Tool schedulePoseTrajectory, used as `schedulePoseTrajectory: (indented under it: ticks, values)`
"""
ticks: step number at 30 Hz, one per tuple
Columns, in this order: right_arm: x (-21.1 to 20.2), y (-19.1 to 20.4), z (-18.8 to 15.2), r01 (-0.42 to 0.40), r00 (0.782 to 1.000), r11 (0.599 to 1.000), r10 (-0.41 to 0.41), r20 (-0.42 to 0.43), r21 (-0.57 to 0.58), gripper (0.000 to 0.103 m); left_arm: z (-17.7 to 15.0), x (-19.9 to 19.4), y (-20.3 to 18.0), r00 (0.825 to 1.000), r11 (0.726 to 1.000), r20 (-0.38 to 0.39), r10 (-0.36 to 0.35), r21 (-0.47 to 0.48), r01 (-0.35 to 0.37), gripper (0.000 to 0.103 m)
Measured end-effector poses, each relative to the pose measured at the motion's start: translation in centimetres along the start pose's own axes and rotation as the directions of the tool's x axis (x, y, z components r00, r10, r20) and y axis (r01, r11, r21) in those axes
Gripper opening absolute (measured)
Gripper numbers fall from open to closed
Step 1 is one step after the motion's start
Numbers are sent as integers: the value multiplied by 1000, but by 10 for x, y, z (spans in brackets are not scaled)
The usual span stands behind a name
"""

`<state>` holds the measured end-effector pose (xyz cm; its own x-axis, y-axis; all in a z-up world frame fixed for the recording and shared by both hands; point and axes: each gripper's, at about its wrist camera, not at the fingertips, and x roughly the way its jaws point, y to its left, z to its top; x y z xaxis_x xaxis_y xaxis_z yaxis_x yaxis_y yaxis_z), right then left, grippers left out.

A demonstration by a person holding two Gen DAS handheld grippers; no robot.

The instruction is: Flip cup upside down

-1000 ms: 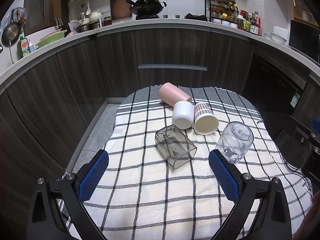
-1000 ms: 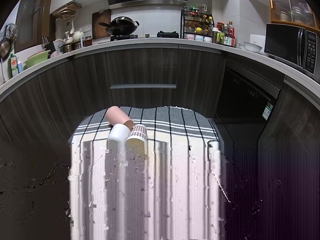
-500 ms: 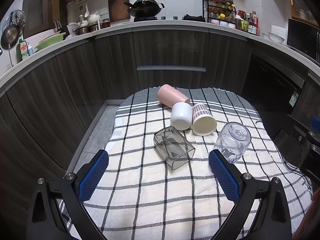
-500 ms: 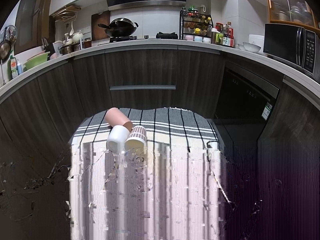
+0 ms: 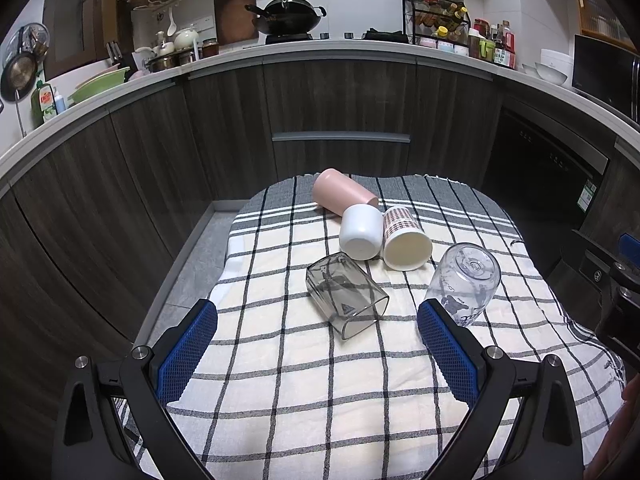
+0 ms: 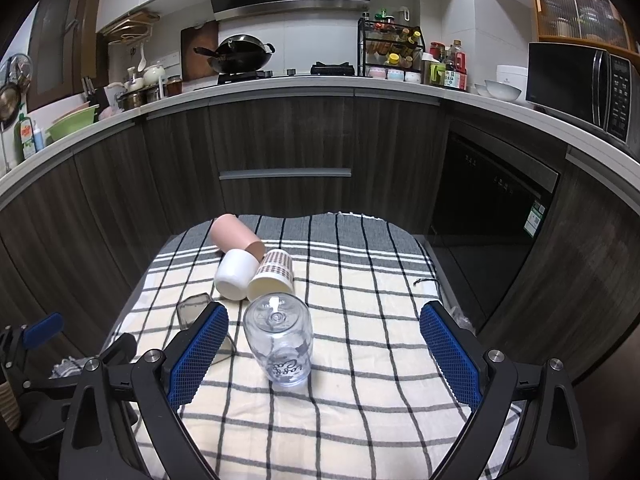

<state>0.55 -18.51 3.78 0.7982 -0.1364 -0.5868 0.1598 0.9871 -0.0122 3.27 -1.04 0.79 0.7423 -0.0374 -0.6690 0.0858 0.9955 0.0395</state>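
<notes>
Left wrist view: left gripper (image 5: 318, 344) spread wide, gripping nothing, hovering over checked cloth (image 5: 280, 400) draped on the counter. Fingers (image 5: 186, 352) faced with blue, grid-textured pads on black frames. Just ahead between them, smoky grey square-sided tumbler (image 5: 346, 294) lying on its side, mouth toward the camera. Beside the right pad, clear glass cup (image 5: 464, 282) standing upside down, round base up, dark print near its rim. Farther off, white cup (image 5: 360, 232), brown-patterned paper cup (image 5: 406, 238) and matte pink cup (image 5: 344, 196), all toppled and clustered together.

Right wrist view: right gripper (image 6: 324, 354) likewise wide apart, empty. Clear glass cup (image 6: 279, 342) mouth-down on the cloth between the pads, nearer the left one, touching neither. Woven cloth in black lines on cream, grey bands at the far edge.
</notes>
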Motion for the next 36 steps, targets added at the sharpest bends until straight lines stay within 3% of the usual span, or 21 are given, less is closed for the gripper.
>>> schedulePoseTrajectory:
  ticks: [36]
  values:
    - [3, -3, -3, 1, 1000, 1000, -1, -2, 8, 97, 1, -1, 0, 1000, 1000, 7, -7, 7, 7, 102]
